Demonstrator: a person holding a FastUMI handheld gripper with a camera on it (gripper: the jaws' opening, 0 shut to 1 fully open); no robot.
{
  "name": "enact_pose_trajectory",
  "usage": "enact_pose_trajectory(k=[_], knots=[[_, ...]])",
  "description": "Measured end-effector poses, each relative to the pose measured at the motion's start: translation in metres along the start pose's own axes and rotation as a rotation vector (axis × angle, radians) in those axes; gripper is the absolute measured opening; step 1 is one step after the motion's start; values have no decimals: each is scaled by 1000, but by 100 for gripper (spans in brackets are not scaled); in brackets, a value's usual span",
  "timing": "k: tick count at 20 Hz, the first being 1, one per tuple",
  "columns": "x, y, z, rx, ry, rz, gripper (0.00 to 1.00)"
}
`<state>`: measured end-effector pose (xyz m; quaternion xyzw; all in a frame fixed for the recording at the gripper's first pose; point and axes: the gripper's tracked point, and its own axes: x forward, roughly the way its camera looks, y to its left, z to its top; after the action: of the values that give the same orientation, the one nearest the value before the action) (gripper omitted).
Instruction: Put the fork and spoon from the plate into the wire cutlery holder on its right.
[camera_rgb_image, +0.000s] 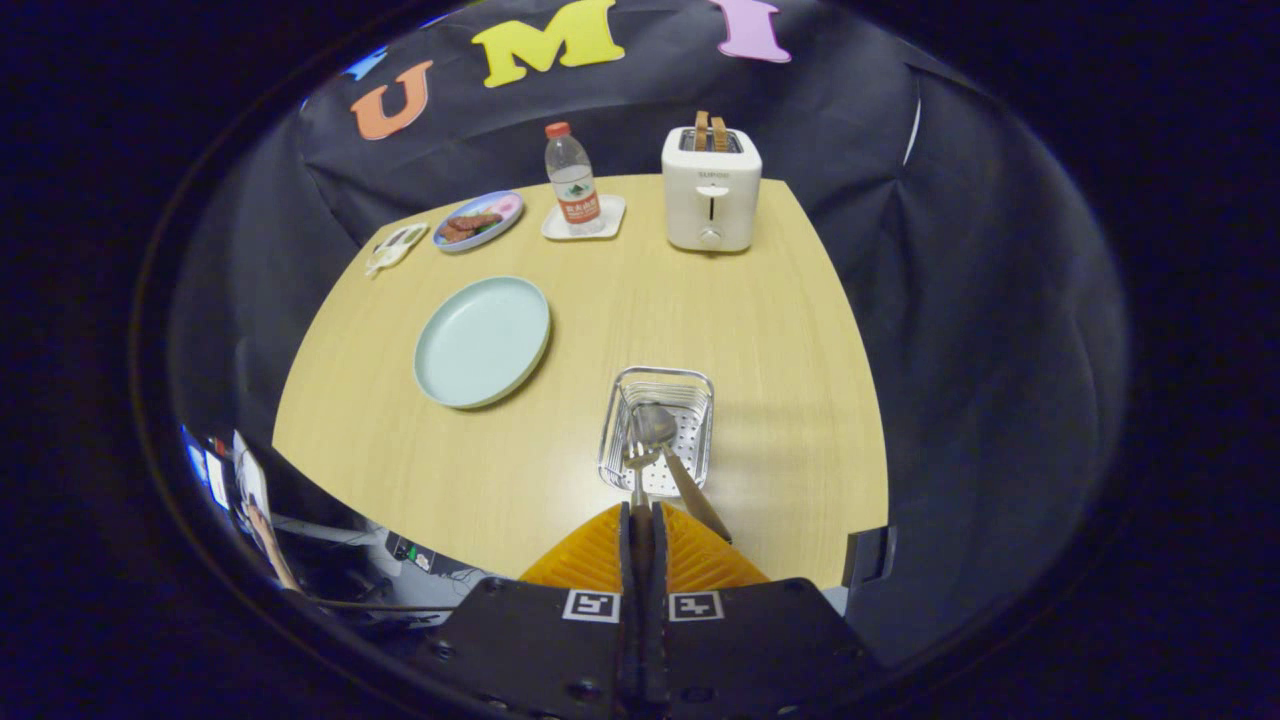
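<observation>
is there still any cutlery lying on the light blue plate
No, the plate is bare; the fork sits in the shut gripper over the holder.

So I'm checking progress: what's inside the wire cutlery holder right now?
A spoon leans in the wire cutlery holder, its handle sticking out over the near rim. The gripper is shut on a fork, tines over the holder. The holder's floor beneath them is partly covered.

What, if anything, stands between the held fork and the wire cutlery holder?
Nothing visible. The hand-held gripper is shut on the fork, its tines already over the wire cutlery holder, beside the spoon leaning inside.
</observation>
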<state>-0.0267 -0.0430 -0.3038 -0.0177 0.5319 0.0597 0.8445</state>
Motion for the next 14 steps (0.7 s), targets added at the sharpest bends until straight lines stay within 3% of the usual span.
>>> enact_pose_trajectory(k=[5, 10, 14], knots=[[13, 0, 9, 51, 44, -10, 7], [8, 3, 27, 24, -18, -29, 8], [-6, 16, 41, 28, -104, -5, 26]])
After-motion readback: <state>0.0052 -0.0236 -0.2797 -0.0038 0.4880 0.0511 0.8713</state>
